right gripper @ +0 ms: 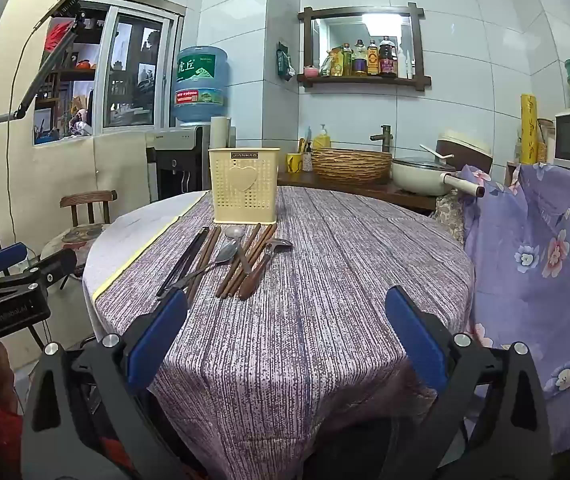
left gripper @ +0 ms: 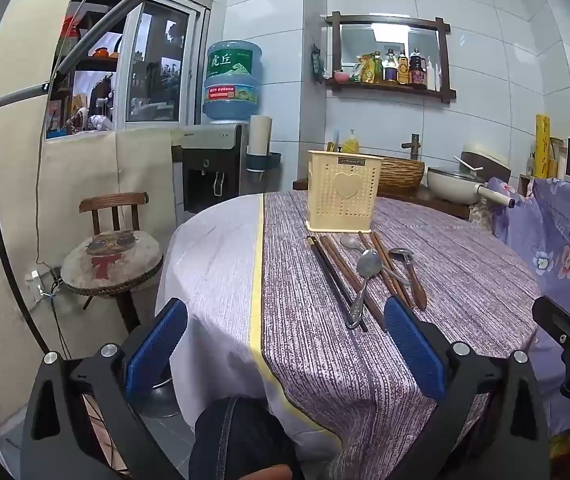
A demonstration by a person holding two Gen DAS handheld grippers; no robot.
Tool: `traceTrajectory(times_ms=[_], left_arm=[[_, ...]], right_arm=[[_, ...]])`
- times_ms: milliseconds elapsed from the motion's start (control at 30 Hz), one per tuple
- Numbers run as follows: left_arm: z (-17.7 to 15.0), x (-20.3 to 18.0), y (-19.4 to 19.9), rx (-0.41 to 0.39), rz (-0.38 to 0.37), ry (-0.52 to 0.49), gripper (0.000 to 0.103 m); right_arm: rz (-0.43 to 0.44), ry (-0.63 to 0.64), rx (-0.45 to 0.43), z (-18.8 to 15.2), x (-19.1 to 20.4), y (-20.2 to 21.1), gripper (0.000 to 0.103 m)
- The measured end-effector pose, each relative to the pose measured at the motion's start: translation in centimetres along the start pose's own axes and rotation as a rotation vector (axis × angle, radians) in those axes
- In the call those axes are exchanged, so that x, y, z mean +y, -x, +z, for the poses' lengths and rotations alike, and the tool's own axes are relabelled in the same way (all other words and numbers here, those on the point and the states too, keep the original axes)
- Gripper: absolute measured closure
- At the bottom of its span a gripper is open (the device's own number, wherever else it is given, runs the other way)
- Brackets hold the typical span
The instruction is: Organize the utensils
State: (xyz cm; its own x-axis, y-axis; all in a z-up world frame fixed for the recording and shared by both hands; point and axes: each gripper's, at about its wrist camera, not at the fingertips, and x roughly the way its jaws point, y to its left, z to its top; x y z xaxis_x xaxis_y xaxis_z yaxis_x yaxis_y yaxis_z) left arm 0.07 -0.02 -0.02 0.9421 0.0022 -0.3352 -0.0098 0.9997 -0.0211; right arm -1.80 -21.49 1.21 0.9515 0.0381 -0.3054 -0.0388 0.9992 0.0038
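My left gripper [left gripper: 285, 344] and right gripper [right gripper: 287, 332]: jaws fully spread, nothing held. Chopsticks [right gripper: 259, 258], spoons [right gripper: 227, 255] loose before cream holder [right gripper: 245, 184]; exact count unclear.

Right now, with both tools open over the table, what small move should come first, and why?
Probably ease the left tool forward and down toward the black chopsticks. They lie at the left edge of the pile, apart from the spoons, so they look easiest to pinch. The cream utensil holder stands upright just behind, and both tools are open and empty.
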Motion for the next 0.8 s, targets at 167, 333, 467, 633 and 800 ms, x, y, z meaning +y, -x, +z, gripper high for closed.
traceTrajectory(times_ms=[167, 333, 467, 633, 800], left_arm=[[0.00, 0.00, -0.03, 0.000, -0.006, 0.004, 0.005], [-0.01, -0.04, -0.06, 0.001, -0.010, 0.005, 0.005], [0.14, -0.34, 0.00, -0.001, -0.006, 0.004, 0.005], [0.10, -0.15, 0.06, -0.004, -0.010, 0.005, 0.005], [0.06, -0.10, 0.07, -0.005, -0.010, 0.006, 0.005]], right_arm=[[0.000, 0.002, 0.005, -0.01, 0.01, -0.05, 0.005], [-0.005, 0.000, 0.002, -0.32, 0.08, 0.25, 0.005], [-0.002, -0.002, 0.003, -0.30, 0.37, -0.09, 0.005], [-0.002, -0.002, 0.005, -0.22, 0.20, -0.12, 0.005], [-0.001, -0.003, 0.006, -0.13, 0.18, -0.12, 0.005]])
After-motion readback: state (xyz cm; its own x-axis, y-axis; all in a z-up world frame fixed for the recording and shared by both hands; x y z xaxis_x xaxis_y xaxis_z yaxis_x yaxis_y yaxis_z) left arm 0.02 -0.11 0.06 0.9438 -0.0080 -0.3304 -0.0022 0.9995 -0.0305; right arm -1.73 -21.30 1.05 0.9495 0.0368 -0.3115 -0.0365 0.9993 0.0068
